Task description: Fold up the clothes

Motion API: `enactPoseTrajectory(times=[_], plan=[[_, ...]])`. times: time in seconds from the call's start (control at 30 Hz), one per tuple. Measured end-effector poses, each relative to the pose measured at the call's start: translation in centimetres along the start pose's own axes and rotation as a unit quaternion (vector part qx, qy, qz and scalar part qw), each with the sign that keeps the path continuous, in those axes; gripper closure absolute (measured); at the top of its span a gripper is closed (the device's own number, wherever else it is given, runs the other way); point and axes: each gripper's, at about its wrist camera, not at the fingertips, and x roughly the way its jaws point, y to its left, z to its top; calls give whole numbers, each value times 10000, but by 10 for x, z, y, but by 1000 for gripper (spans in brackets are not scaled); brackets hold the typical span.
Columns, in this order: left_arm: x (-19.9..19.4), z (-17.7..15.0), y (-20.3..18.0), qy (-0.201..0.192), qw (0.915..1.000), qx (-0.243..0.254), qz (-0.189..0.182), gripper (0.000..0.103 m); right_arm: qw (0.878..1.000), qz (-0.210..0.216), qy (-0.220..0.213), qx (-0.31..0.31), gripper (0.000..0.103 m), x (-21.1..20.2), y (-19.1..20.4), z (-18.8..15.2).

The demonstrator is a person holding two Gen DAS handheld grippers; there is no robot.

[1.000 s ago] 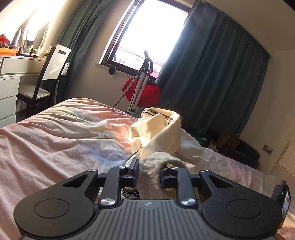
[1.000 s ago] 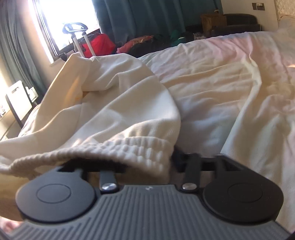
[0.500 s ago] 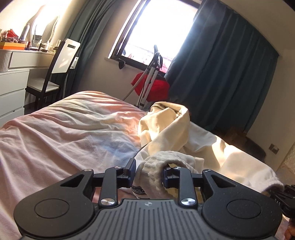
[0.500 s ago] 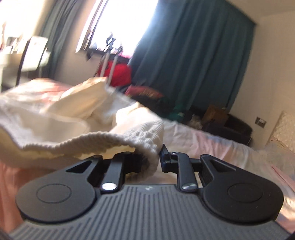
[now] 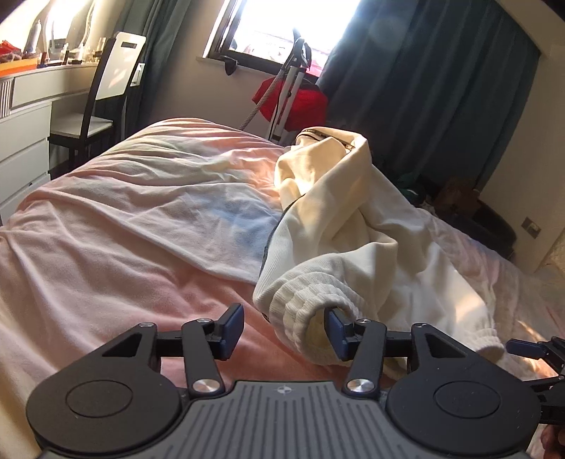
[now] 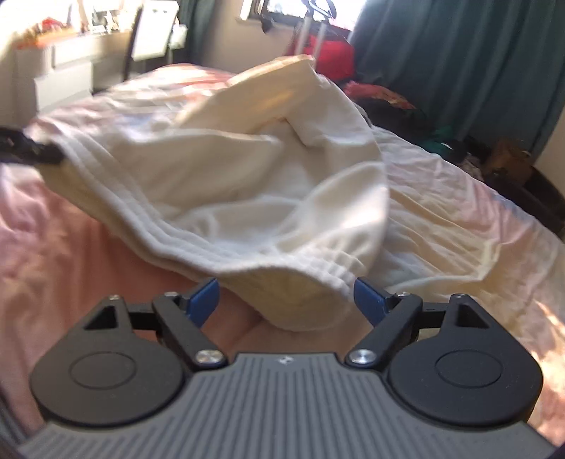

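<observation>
Cream sweatshirt (image 5: 356, 219) lies crumpled on the bed (image 5: 116, 247), heaped toward the far edge, the one nearest the window, and trailing back to the near edge where both tools are. The bed is covered in a creased pale pink sheet with sun patches across it. Beyond it a bright window (image 5: 282, 31) sits between dark teal curtains (image 5: 423, 88); a red bag (image 5: 296, 102) and a leaning metal frame stand under the sill. A white chair (image 5: 113, 77) is drawn up to a white dresser (image 5: 24, 116) beside the bed's left edge, and dark clutter lies on the floor past its right edge.

The garment's long axis runs from the far edge to the near edge, its raised bunched end pointing at the window and its ribbed hem (image 6: 212, 247) turned toward the cameras, stretched sideways along the near edge.

Half a second ago each tool pinched a fold of that ribbing. Now the left gripper (image 5: 282, 330) has its jaws spread wide, a rolled ribbed cuff (image 5: 310, 310) resting loose against the right pad only. The right gripper (image 6: 284, 300) likewise has its jaws spread, the hem sagging free between the blue pads (image 6: 203, 298). The right view is blurred.
</observation>
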Motion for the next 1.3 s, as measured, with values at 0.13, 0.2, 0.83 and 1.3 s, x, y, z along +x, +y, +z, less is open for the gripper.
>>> enactPoseTrajectory(times=[0.13,0.2,0.83,1.3], plan=[[-5,2,-5,-160,9984,-205,-508,28,9903,730,-596,1021,18,-20,-20,7],[-2,4,-7,-297,9969,-378,-616,26,9815,561,-768,1661,18,-19,-38,6],[67,-9,14,308,9951,-713,611,23,8958,435,99,4423,75,68,-84,-25],[61,-14,20,429,9935,-1024,262,33,9789,305,109,2019,54,51,-7,7]])
